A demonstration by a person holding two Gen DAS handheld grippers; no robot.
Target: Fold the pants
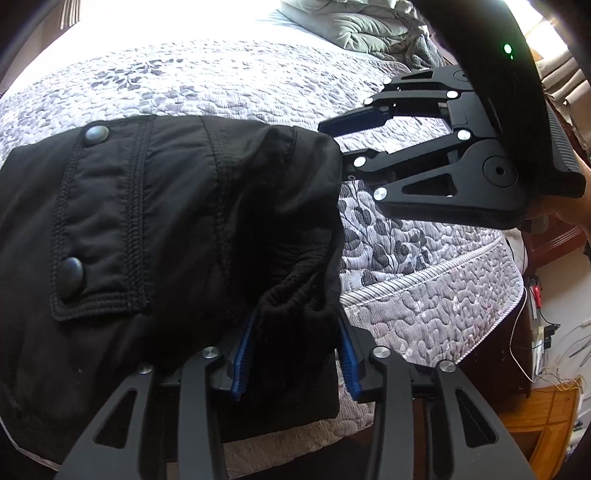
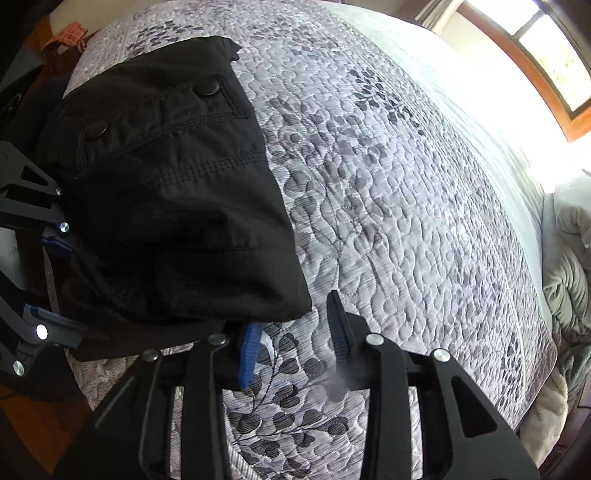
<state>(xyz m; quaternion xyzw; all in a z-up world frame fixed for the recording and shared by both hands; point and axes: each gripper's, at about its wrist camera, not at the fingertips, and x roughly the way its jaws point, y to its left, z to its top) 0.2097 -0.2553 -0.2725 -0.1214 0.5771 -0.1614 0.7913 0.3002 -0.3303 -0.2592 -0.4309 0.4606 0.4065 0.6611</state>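
The black pants (image 1: 155, 229) lie folded in a thick bundle on the grey floral quilt (image 1: 229, 85); a pocket flap with two snap buttons faces up. My left gripper (image 1: 295, 354) stands around a bunched edge of the pants, jaws apart with cloth between the blue pads. My right gripper (image 1: 334, 142) comes in from the right, open, its fingertips at the bundle's right edge. In the right wrist view the pants (image 2: 173, 184) lie at the left, and my right gripper (image 2: 293, 332) is open and empty, just beside the bundle's near corner. The left gripper (image 2: 55, 280) shows at the left edge.
A rumpled grey comforter (image 1: 369, 29) lies at the head of the bed and also shows at the right (image 2: 569, 266). The quilt's edge (image 1: 443, 288) drops off to a wooden floor and cables at the right. A wood-framed window (image 2: 535, 62) is beyond the bed.
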